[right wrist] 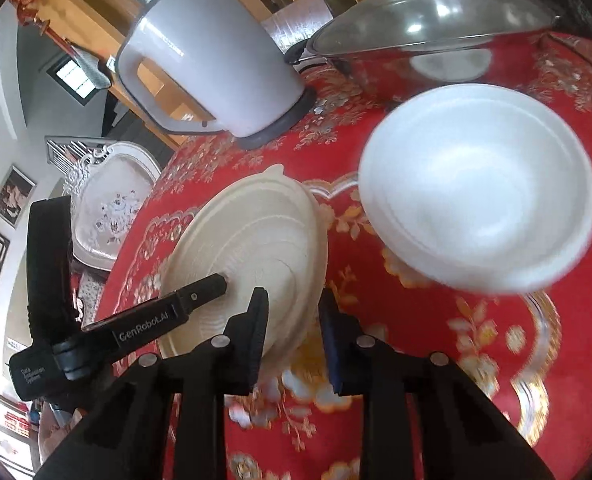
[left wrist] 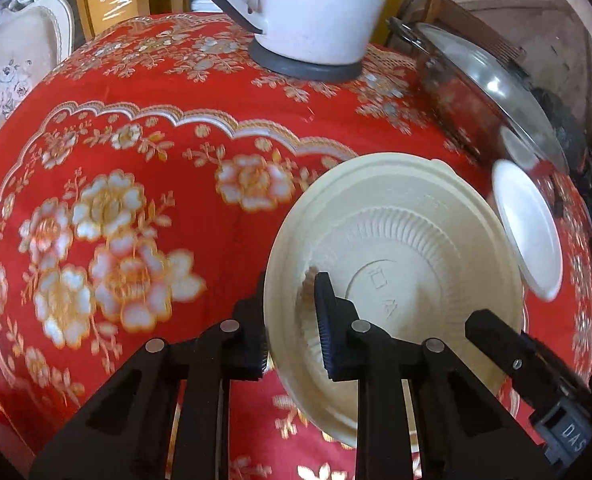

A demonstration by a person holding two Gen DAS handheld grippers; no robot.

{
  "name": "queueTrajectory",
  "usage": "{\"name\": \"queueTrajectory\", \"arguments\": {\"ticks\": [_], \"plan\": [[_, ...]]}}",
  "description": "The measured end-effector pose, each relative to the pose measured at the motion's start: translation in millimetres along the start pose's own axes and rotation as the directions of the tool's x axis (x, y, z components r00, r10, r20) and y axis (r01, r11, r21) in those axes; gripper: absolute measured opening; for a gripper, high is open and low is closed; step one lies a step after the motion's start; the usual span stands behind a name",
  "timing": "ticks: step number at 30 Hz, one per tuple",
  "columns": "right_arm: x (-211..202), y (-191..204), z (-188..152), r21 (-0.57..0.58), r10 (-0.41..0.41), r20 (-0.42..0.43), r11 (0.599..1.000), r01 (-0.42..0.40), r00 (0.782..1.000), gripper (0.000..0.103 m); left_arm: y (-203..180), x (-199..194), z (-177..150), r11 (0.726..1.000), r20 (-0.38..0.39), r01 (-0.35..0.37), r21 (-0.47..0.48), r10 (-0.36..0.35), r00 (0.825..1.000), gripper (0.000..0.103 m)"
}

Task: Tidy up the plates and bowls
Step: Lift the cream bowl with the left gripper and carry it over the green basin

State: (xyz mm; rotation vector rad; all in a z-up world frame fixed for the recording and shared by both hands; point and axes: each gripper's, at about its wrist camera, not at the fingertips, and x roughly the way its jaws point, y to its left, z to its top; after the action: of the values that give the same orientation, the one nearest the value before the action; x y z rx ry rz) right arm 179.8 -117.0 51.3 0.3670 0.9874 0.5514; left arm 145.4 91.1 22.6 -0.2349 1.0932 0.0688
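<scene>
Cream ribbed plate (left wrist: 407,248) — red floral tablecloth (left wrist: 136,200).

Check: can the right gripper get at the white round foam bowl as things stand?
Probably not yet. The right gripper appears closed on the rim of the cream ribbed plastic dish, which the left gripper also clamps. The path looks free: only red floral tablecloth lies before the white round foam bowl.

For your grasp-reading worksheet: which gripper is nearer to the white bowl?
Right. The right gripper grips the cream plate's edge on the side facing the white bowl; the left gripper holds the plate's far edge.
</scene>
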Motion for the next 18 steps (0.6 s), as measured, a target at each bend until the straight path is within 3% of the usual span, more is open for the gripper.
{"name": "queueTrajectory", "arguments": {"ticks": [18], "plan": [[-66,10,-81,0.018,0.023,0.030,1.000,-0.024,0.999,0.025,-22,-75,-103,0.992,0.120,-0.026,0.124,0.011,0.993,0.020]]}}
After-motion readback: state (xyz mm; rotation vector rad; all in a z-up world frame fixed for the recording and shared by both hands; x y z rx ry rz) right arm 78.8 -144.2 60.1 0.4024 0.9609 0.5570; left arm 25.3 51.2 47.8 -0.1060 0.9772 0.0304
